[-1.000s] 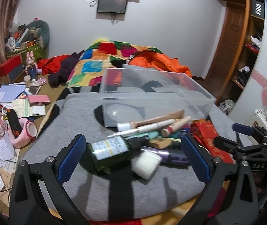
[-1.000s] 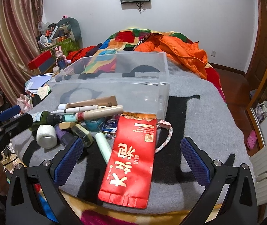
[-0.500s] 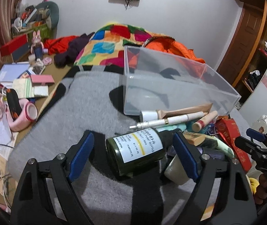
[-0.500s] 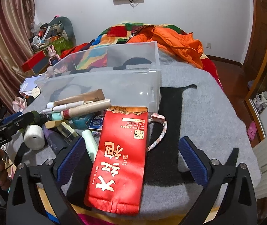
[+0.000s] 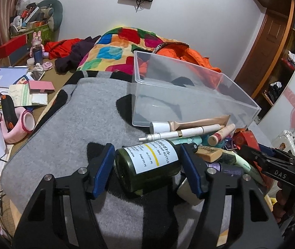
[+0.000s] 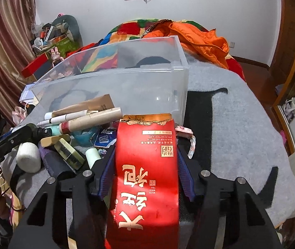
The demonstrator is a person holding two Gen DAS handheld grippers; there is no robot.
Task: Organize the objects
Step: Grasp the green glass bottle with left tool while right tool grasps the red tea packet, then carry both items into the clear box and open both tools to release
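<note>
The left gripper (image 5: 147,166) brackets the dark green bottle (image 5: 147,164), jaws apparently touching: rigid, smooth, likely slippery; hold mid-body. The right gripper (image 6: 145,170) stands against the red tea pouch (image 6: 147,176), grip unconfirmed: light, crushable; hold its edges.

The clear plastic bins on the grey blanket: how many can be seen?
1. The clear plastic bin stands on the grey blanket, directly behind the pile of cosmetics and the red tea pouch. It looks empty. No second bin shows in either view.

Black frames with silver screws carry blue-padded fingers (image 5: 103,171).
</note>
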